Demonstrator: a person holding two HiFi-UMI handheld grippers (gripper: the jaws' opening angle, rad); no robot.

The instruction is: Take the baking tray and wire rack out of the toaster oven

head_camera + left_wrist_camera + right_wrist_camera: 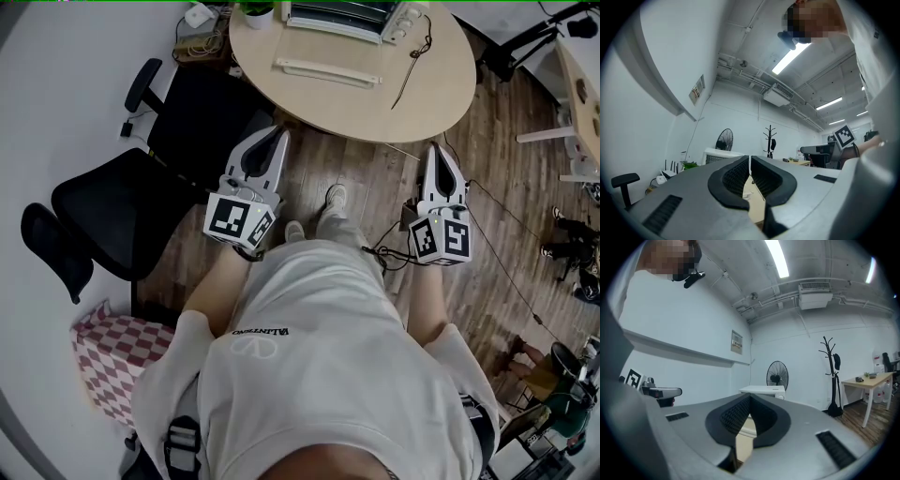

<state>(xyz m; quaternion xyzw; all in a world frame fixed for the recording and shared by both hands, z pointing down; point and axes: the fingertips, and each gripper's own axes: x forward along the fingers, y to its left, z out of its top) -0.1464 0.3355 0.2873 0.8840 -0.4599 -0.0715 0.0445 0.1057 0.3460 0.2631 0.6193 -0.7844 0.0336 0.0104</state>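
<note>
Presumably stiff, light metal, the baking tray inside the toaster oven [342, 19] suits a front-lip pinch; left gripper [277, 138] and right gripper [437, 150] closed, empty.

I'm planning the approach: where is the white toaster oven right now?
In the head view, the white toaster oven sits at the far edge of the round light-wood table, top centre, just right of a small potted plant.

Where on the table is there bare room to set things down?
The table's near strip, between the pale bar and its edge, is bare; so is the right end past the cable. The back is crowded by the toaster oven and plant pot.
</note>
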